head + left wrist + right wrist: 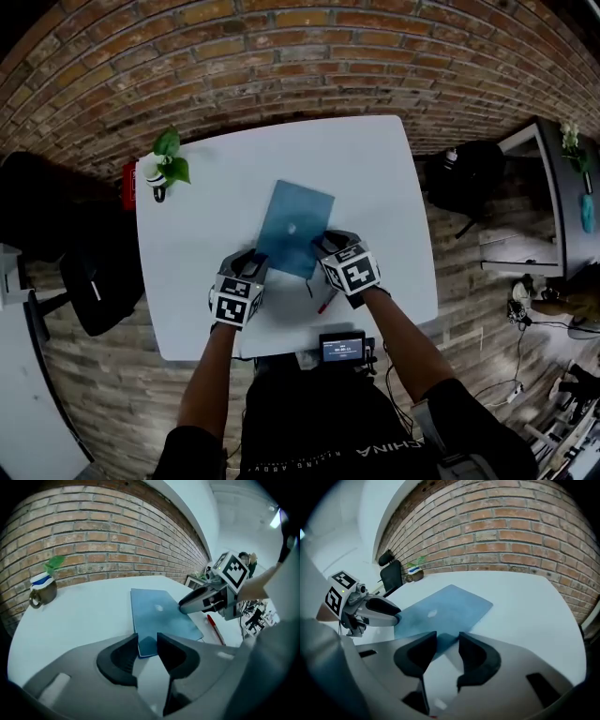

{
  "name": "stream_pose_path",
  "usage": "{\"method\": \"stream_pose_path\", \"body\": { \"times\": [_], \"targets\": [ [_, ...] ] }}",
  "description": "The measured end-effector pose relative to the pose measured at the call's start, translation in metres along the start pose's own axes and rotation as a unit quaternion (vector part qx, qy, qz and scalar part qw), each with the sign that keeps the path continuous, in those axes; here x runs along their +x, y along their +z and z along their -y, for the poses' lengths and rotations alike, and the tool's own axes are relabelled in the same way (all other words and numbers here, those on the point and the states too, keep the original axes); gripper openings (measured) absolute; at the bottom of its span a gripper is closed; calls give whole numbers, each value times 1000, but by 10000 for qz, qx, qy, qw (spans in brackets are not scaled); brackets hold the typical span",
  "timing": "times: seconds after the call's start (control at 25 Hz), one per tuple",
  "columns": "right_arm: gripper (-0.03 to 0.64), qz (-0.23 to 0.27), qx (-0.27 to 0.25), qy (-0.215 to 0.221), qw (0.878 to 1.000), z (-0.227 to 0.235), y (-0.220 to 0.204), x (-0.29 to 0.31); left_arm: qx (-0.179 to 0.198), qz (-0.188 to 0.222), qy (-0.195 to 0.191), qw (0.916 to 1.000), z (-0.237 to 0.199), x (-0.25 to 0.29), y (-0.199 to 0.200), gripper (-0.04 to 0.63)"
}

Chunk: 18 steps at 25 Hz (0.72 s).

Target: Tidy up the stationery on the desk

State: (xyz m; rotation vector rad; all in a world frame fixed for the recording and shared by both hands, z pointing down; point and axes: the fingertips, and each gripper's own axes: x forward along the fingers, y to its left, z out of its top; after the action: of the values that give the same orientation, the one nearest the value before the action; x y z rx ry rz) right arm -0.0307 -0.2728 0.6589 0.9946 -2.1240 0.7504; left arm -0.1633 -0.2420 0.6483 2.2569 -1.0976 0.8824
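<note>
A thin blue notebook point(295, 225) lies flat in the middle of the white desk point(375, 169). My left gripper point(255, 258) stands at its near left corner and my right gripper point(330, 242) at its near right corner. In the left gripper view the jaws point(147, 651) stand a little apart over the notebook point(159, 613) corner. The right gripper view shows the same: a narrow gap point(447, 648) with the blue cover point(440, 609) under it. Neither gripper holds anything. A red pen point(325, 304) lies on the desk just behind the right gripper.
A mug with a green plant point(159, 173) stands at the desk's far left corner, beside a red object point(128, 185). A small black device with a screen point(342, 348) sits at the near edge. A black chair point(98, 281) stands left of the desk, and a dark bag point(464, 178) right.
</note>
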Motion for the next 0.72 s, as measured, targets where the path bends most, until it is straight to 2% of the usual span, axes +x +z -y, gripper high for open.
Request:
{"method": "stream_pose_path", "body": {
  "times": [0.32, 0.72],
  "targets": [
    [118, -108, -342, 300, 9989, -34, -5, 8, -532, 92, 233, 9983, 13, -33, -42, 131],
    [95, -164, -510, 321, 9980, -55, -12, 10, -981, 191, 293, 9946, 29, -50, -69, 130]
  ]
}}
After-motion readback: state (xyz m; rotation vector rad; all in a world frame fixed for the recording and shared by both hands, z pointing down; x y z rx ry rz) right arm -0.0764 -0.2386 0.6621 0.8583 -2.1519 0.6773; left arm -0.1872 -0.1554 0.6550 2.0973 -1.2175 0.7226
